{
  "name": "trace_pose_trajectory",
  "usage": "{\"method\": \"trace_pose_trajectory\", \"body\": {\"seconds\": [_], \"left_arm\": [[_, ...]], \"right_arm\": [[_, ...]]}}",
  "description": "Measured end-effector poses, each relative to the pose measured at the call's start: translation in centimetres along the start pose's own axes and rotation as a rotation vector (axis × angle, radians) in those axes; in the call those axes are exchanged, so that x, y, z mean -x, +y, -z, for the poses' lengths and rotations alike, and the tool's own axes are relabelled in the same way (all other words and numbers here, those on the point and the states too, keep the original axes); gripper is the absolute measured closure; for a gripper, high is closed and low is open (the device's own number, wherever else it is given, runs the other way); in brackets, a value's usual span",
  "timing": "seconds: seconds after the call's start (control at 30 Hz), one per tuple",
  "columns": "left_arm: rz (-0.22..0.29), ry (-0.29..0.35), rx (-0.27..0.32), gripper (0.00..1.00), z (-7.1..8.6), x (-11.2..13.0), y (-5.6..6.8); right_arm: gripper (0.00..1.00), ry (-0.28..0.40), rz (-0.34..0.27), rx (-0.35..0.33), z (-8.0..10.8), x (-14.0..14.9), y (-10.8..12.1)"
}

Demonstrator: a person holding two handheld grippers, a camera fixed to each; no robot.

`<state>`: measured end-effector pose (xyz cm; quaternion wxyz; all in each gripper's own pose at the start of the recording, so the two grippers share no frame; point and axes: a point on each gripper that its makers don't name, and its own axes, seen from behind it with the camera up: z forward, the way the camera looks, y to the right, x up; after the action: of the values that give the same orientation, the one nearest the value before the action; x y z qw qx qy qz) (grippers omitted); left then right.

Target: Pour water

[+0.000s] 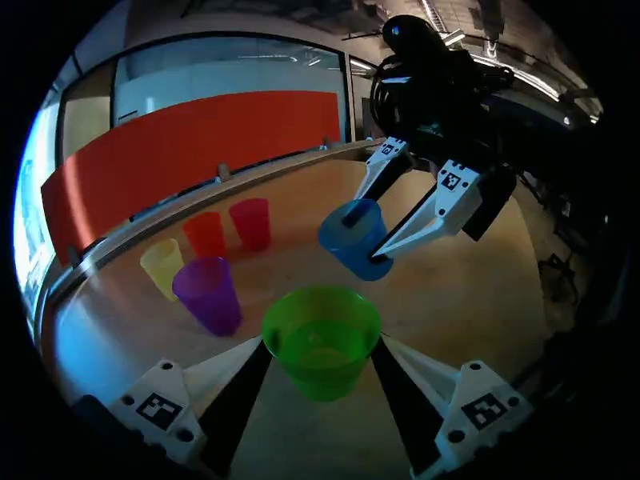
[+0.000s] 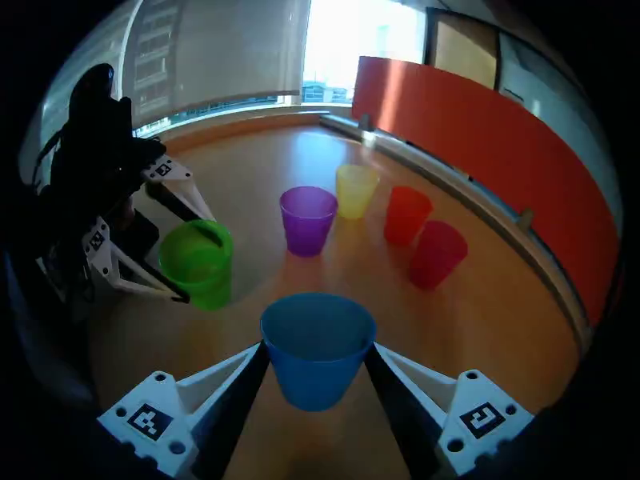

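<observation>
Clamping the green cup [image 1: 320, 368] in the left tongs [image 1: 322, 342] and the blue cup [image 2: 316, 372] in the right tongs [image 2: 318, 346], facing each other over the tabletop [image 2: 496, 320], probably to bring rims together for pouring.

You have four spare cups standing on the wooden table [image 2: 256, 172]: purple cup [image 2: 307, 218], yellow cup [image 2: 355, 190] just behind it, orange cup [image 2: 406, 214] beside red cup [image 2: 437, 254], near the orange wall panel [image 2: 496, 136].
</observation>
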<state>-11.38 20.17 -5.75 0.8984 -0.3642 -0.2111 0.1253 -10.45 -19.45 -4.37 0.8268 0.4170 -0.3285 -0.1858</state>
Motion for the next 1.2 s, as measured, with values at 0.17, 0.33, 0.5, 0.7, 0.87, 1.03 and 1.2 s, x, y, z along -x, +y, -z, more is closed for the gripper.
{"method": "trace_pose_trajectory", "body": {"seconds": [0.17, 0.33, 0.5, 0.7, 0.87, 1.03, 1.2], "left_arm": [[0.0, -0.016, -0.005, 0.15, -0.3, 0.8, -0.3], [0.001, -0.031, -0.004, 0.15, -0.5, 1.5, -0.4], [0.01, -0.03, -0.003, 0.15, -0.4, 1.6, -0.5], [0.006, -0.043, -0.001, 0.15, -0.5, 1.9, -0.4], [-0.004, -0.05, 0.0, 0.15, -0.5, 1.9, -0.3], [-0.003, -0.057, 0.002, 0.15, -0.4, 2.0, -0.3], [-0.009, -0.067, 0.001, 0.15, -0.3, 2.2, -0.3]], "right_arm": [[0.12, -0.012, -0.011, 0.003, -0.4, 0.6, 0.3], [0.12, -0.019, -0.021, -0.001, -0.7, 1.1, 0.3], [0.12, -0.025, -0.023, -0.003, -1.0, 1.4, 0.2], [0.12, -0.032, -0.03, -0.005, -1.1, 1.7, 0.2], [0.12, -0.036, -0.039, -0.001, -1.1, 2.0, 0.4], [0.12, -0.035, -0.043, -0.002, -0.9, 2.2, 0.4], [0.11, -0.035, -0.037, -0.001, -0.7, 2.4, 0.3]]}}
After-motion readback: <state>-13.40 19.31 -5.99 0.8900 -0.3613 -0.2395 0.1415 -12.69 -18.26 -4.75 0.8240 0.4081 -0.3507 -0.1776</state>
